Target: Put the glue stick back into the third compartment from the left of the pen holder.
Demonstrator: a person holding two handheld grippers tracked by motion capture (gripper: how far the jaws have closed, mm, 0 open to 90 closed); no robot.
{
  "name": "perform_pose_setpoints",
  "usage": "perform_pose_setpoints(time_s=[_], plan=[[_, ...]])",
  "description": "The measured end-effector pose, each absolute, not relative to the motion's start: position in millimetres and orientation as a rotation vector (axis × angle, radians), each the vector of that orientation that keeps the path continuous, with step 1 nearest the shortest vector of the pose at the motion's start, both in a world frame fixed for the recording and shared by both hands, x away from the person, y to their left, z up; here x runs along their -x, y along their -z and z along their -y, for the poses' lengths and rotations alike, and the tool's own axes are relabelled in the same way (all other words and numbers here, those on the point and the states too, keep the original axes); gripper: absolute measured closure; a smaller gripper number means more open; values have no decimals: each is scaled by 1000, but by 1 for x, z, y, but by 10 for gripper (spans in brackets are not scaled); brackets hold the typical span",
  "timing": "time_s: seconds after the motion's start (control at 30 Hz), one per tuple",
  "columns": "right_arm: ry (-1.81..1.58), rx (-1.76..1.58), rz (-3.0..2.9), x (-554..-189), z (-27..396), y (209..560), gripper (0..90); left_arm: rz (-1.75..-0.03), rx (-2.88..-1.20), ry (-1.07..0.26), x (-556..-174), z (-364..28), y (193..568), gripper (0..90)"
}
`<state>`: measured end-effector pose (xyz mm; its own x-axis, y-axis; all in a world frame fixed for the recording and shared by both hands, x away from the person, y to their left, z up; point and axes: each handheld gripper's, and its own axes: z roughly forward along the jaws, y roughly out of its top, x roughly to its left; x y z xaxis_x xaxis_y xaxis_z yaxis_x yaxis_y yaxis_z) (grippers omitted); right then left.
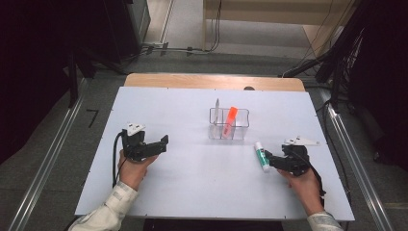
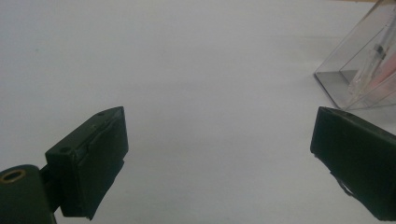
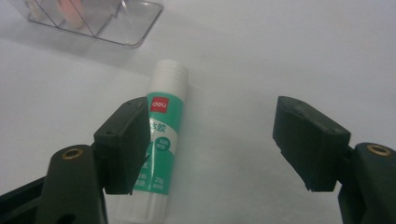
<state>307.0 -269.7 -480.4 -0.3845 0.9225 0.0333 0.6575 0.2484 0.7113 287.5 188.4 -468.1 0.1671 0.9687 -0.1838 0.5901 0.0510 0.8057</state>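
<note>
White and green, a glue stick (image 1: 262, 156) lies flat on the pale surface (image 1: 192, 183), on the person's right side, just in front of a clear plastic organizer (image 1: 229, 123) that holds an orange highlighter (image 1: 230, 121) and a thin pen (image 1: 216, 109) standing up in its compartments. The right tool (image 1: 270, 161) sits beside the glue stick with its jaws spread wide and nothing between them. In the right gripper view, the glue stick (image 3: 161, 135) runs lengthwise away from the camera, white cap at the far end pointing toward the organizer (image 3: 116, 21), and its body lies against the outer side of that view's left-hand jaw rather than in the gap. So the stick sits off to one side of the open right tool (image 3: 210, 140), its long axis roughly in line with the way the jaws point. To close on it, the tool would probably need to shift sideways until the stick lies between the jaws. The left tool (image 1: 161, 143) rests well apart on the other side of the surface, jaws also wide open and empty; in the left gripper view the left tool (image 2: 219, 154) faces bare surface, with a corner of the organizer (image 2: 359, 74) off to one side. The right hand (image 1: 303, 185) is far nearer the glue stick than the left hand (image 1: 132, 168).
</note>
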Motion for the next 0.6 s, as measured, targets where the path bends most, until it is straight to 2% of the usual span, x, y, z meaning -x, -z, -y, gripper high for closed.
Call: perform_pose_setpoints(time_s=[0.6], plan=[[-916, -1434, -2172, -323, 243, 488, 224, -1520, -1652, -577, -288, -188, 470, 44]])
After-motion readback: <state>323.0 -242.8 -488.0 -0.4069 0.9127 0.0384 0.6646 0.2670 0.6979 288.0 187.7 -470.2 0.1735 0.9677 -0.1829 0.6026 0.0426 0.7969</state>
